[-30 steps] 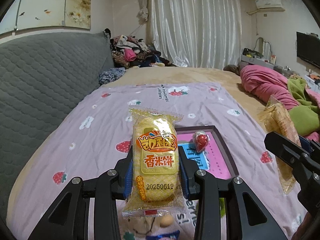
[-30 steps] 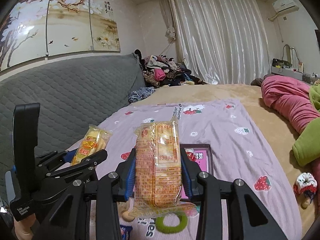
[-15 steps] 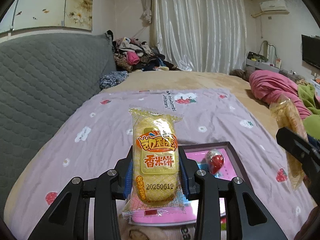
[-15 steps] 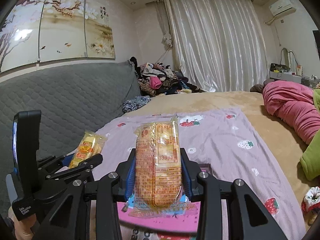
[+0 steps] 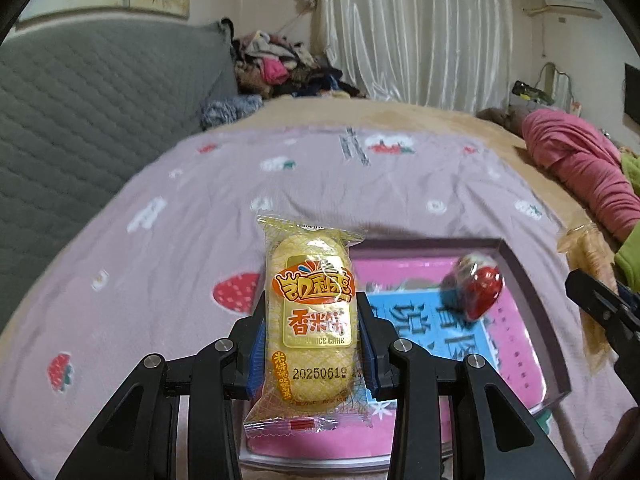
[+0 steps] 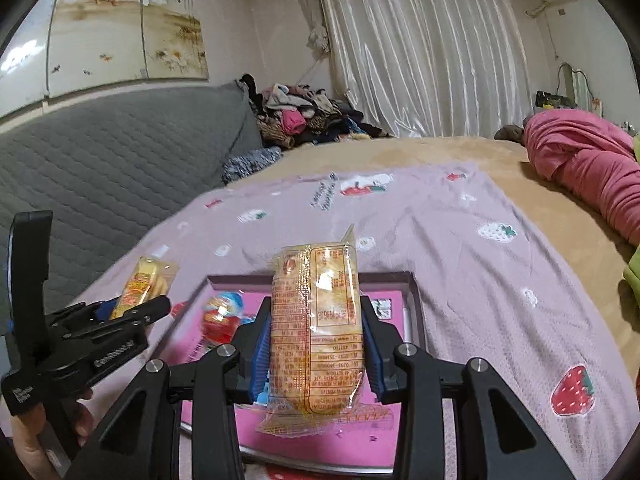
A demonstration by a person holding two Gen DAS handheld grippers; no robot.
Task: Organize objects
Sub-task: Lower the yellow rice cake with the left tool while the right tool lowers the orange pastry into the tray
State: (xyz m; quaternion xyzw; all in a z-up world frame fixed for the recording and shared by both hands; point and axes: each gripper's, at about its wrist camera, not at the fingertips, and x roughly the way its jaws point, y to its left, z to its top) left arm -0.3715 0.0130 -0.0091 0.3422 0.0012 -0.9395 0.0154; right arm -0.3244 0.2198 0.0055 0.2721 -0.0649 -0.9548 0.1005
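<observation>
My left gripper [image 5: 311,350] is shut on a yellow rice-cake packet [image 5: 310,320], front label up, held over the near left corner of a shallow pink-lined box [image 5: 532,280]. A red-and-white wrapped sweet [image 5: 478,290] lies inside the box. My right gripper [image 6: 316,354] is shut on a second rice-cake packet [image 6: 316,340], printed back facing me, above the same box [image 6: 414,292]. The sweet [image 6: 220,318] shows left of it. The left gripper with its packet [image 6: 140,290] appears at the left of the right wrist view; the right gripper's finger [image 5: 600,310] shows at the right of the left wrist view.
The box lies on a lilac strawberry-print sheet [image 5: 160,240] over a tan bed. A grey quilted headboard [image 6: 100,168] runs along the left, a clothes pile [image 6: 304,120] at the far corner, a pink blanket [image 6: 580,160] and green cloth on the right.
Both grippers have come down and forward with their packets; the pink box and the sweet now loom larger and lie right under the fingers. Neither grip has altered.
</observation>
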